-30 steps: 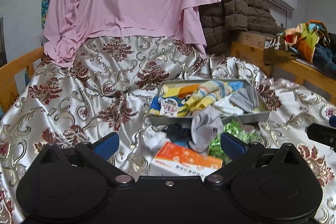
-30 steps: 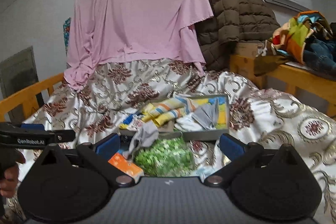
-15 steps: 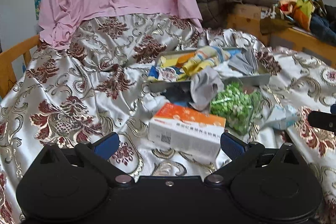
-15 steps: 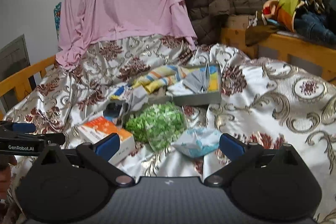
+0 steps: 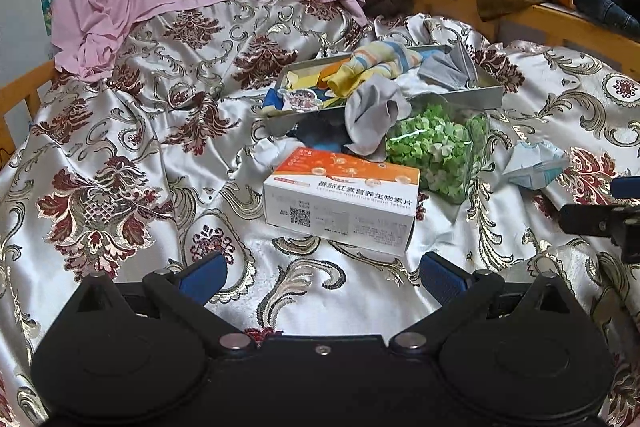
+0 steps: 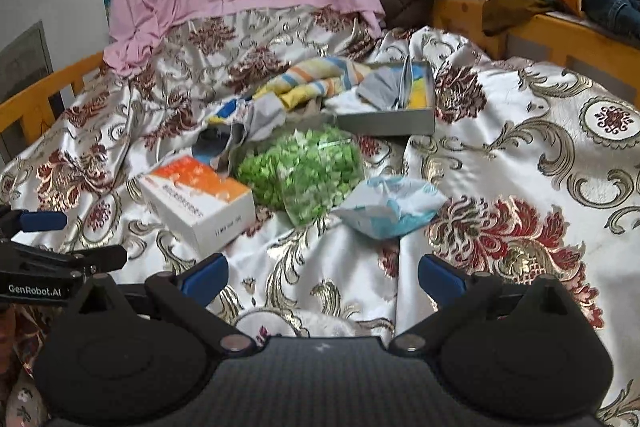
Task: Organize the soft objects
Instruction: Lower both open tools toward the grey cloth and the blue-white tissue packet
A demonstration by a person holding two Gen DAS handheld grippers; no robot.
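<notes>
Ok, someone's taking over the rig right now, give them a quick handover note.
Left gripper: jaws open, empty, facing the orange-and-white box.
Right gripper: jaws open, empty, facing the blue-white packet.
Metal tray already holds the striped cloth and a grey piece.
Grey sock hangs over the tray's front edge, half out.
Left: sock, packet and the bag of green pieces lie on the bedspread, outside the tray.

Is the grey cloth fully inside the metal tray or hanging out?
Hanging out. The grey cloth drapes over the front wall of the metal tray down toward the bag of green pieces.
</notes>
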